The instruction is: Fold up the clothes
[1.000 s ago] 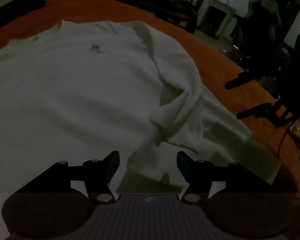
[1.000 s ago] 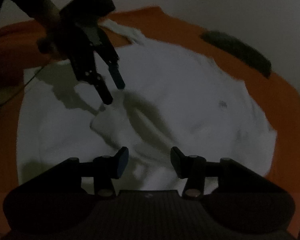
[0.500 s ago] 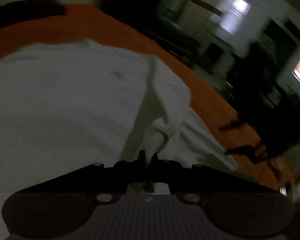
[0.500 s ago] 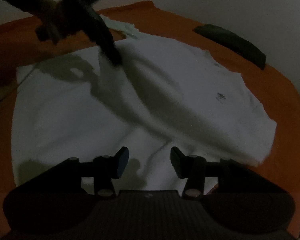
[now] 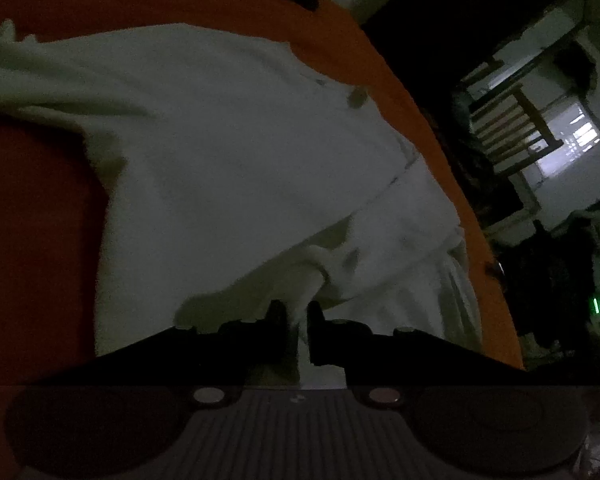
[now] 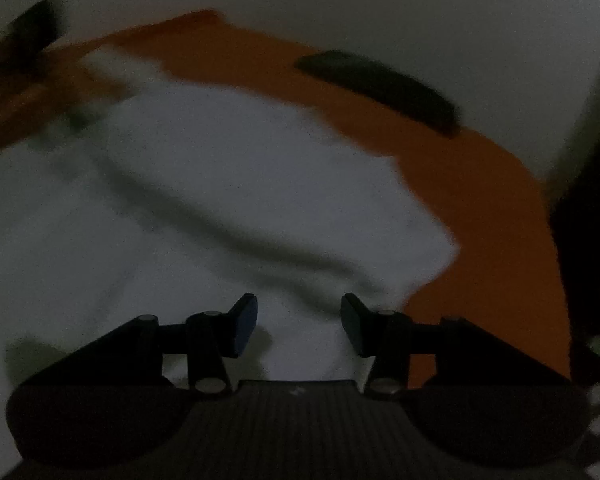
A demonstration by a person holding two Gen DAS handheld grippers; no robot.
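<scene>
- Left wrist view: our left gripper [image 5: 296,316] pinches a bunched sleeve of the white shirt [image 5: 236,168], jaws easing slightly apart; we should keep the fold low over the orange cover [image 5: 32,240].
- Right wrist view: our right gripper [image 6: 299,322] hovers half-open and empty above the shirt's edge, ready to pin it.

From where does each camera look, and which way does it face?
Left wrist: sits behind the left gripper, looks down over the white garment toward a dark room; jaws opening, a cloth fold still between them.
Right wrist: sits behind the right gripper, looks down over the garment toward a pale wall; jaws apart, empty.
Shared: garment, orange cover.
</scene>
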